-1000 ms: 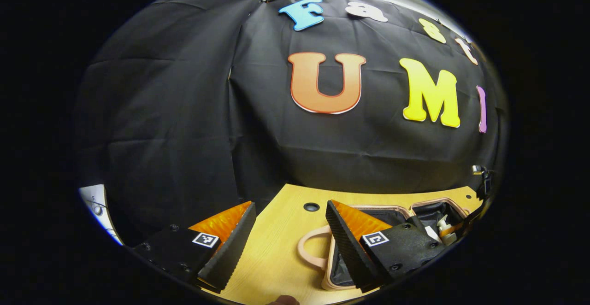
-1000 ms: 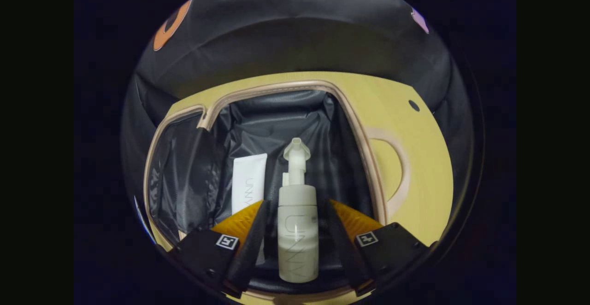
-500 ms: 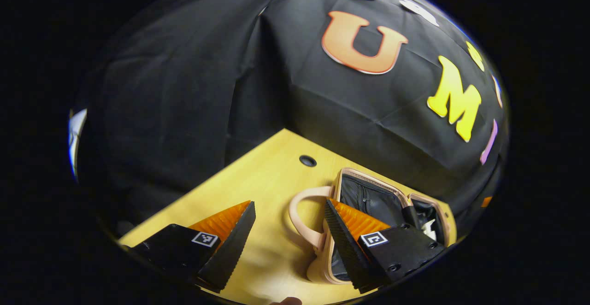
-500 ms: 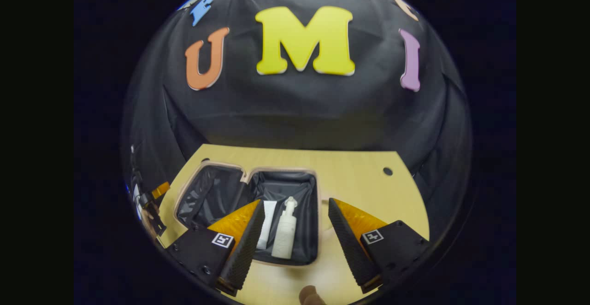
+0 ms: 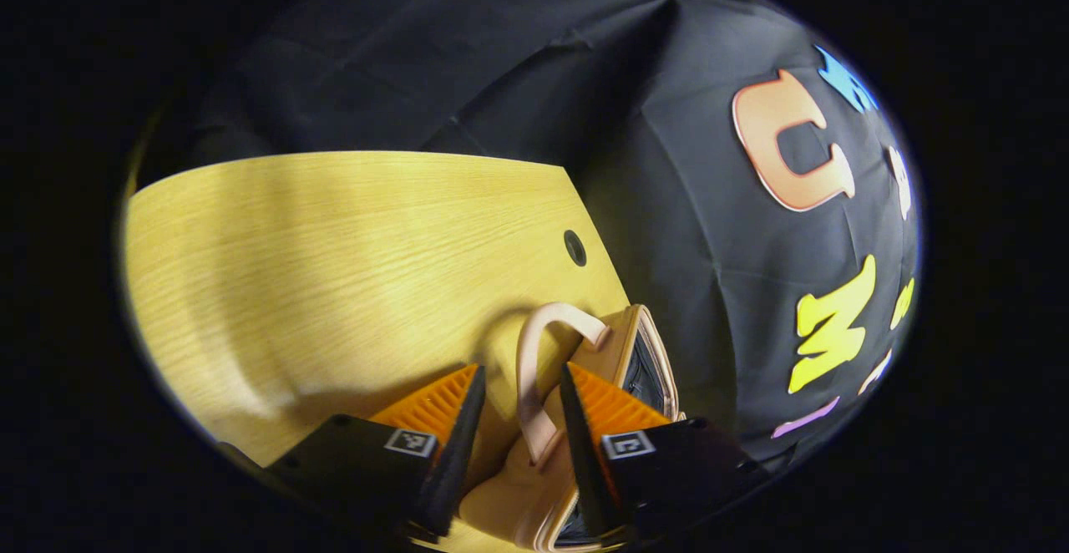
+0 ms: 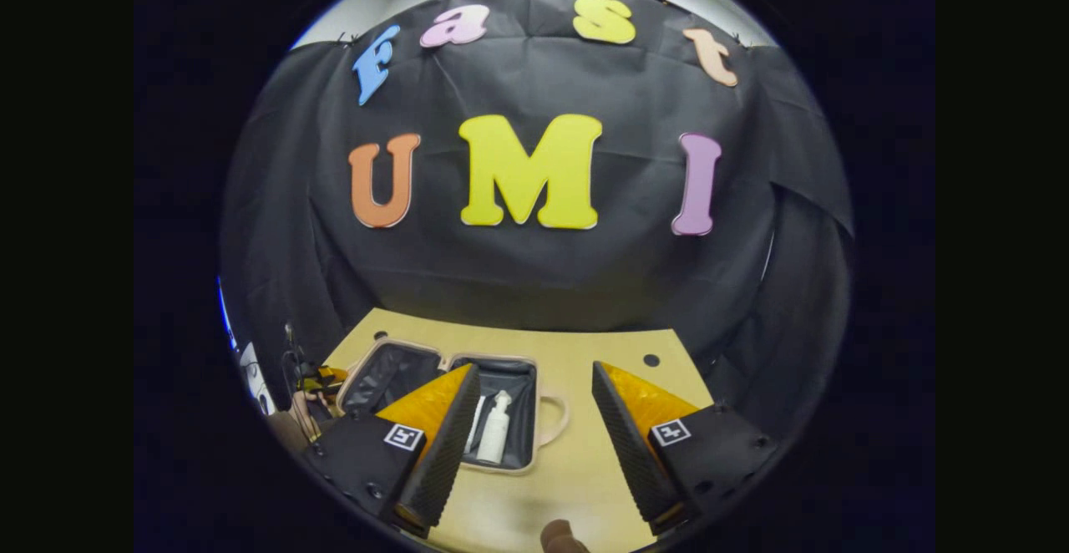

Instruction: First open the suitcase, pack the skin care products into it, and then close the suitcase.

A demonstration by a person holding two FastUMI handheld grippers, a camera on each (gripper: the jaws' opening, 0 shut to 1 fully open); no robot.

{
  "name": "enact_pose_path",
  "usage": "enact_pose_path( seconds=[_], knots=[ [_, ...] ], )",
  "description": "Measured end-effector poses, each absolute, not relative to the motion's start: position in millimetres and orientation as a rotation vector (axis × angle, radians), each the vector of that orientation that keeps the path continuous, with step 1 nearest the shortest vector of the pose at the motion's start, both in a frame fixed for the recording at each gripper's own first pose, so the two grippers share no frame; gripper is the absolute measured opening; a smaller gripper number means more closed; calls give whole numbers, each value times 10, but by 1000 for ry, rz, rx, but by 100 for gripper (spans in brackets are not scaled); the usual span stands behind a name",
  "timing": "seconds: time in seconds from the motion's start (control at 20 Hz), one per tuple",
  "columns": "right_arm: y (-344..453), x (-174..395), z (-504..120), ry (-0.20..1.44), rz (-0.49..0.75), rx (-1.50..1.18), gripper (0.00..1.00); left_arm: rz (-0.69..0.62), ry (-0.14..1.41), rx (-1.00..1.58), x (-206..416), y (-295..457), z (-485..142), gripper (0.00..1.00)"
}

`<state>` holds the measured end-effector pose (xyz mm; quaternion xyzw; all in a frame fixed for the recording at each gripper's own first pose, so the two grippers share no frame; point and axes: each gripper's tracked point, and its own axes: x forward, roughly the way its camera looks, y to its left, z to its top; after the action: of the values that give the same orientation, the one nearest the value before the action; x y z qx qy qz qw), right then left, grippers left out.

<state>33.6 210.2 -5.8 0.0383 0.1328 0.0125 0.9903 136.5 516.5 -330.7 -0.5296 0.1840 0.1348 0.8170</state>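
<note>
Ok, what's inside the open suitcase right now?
In the right gripper view, the suitcase lies open with a white pump bottle and a white tube in its right half. The right gripper's finger covers part of that half.

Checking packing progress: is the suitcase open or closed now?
Open. The suitcase lies spread flat on the table, both dark-lined halves showing, pump bottle inside.
</note>
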Motion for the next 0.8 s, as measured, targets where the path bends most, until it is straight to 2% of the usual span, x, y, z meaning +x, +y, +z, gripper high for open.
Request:
enact_pose_path(
  seconds=[0.05, 0.1, 0.15, 0.2, 0.25, 0.45, 0.8],
  knots=[
    [2057, 288, -27, 257, 12, 71, 80, 292, 398, -1147, 1385, 5155, -3345, 27],
    [2022, 243, -16, 252, 5, 65, 80, 281, 379, -1177, 1432, 5142, -3313, 32],
    [2002, 207, -20, 252, -1, 59, 80, 278, 361, -1189, 1463, 5146, -3279, 23],
    [1980, 168, -22, 252, -8, 54, 80, 279, 361, -1187, 1486, 5154, -3281, 29],
    [1961, 149, -5, 242, -13, 51, 78, 290, 368, -1176, 1474, 5157, -3290, 13],
    [1875, 77, 160, 162, -36, 6, 81, 322, 407, -1031, 1452, 5140, -3088, 11],
    [1595, -116, 327, 45, -28, 67, 80, 274, 259, -792, 1521, 4858, -1755, 10]
  ],
)
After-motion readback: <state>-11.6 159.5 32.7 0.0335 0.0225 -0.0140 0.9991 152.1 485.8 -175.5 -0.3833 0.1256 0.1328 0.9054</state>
